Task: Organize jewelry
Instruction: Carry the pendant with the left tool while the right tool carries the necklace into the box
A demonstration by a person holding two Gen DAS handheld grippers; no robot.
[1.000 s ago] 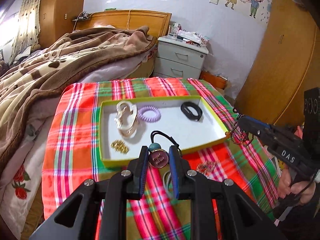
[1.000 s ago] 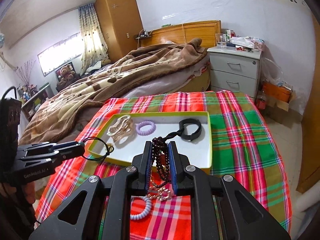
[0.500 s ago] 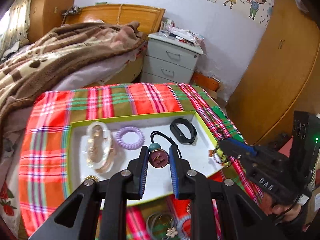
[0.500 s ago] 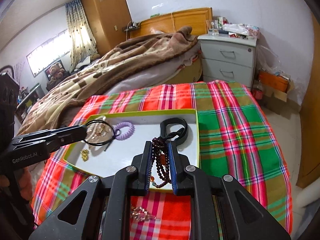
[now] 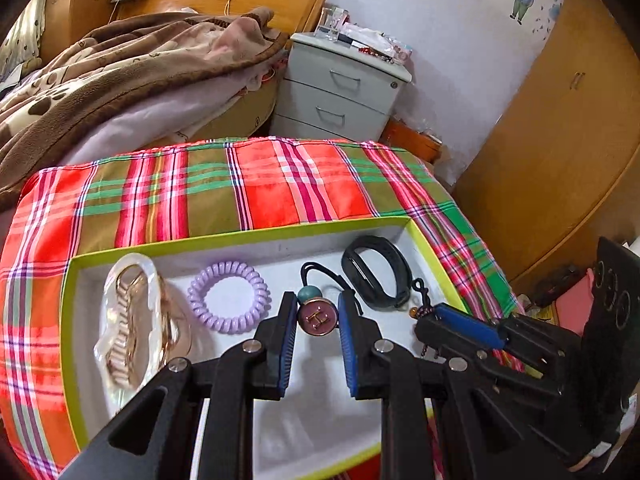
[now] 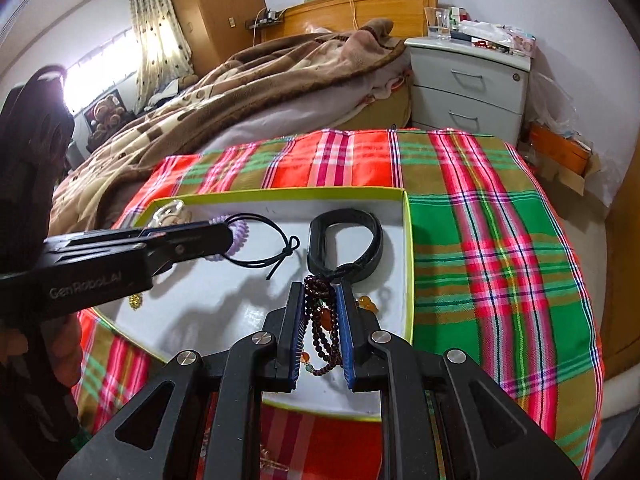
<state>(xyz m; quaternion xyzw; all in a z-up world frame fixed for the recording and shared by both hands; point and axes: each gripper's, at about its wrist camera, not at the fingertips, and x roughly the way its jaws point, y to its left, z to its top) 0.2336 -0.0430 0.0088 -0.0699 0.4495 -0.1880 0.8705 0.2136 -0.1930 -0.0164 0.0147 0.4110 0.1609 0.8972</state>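
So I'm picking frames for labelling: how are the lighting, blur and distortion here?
Left wrist view: sharp, evenly lit, soft shadows inside the tray, strong fisheye bending with dark corners. Right wrist view: the window is blown out, the left gripper casts a clear shadow, the plaid cloth smears slightly.

Two wrist fisheye views, each looking steeply down along its own tongs, close above the same white tray [image 5: 240, 242] [image 6: 280, 194] and plaid counter [image 5: 280, 184] [image 6: 480, 240]
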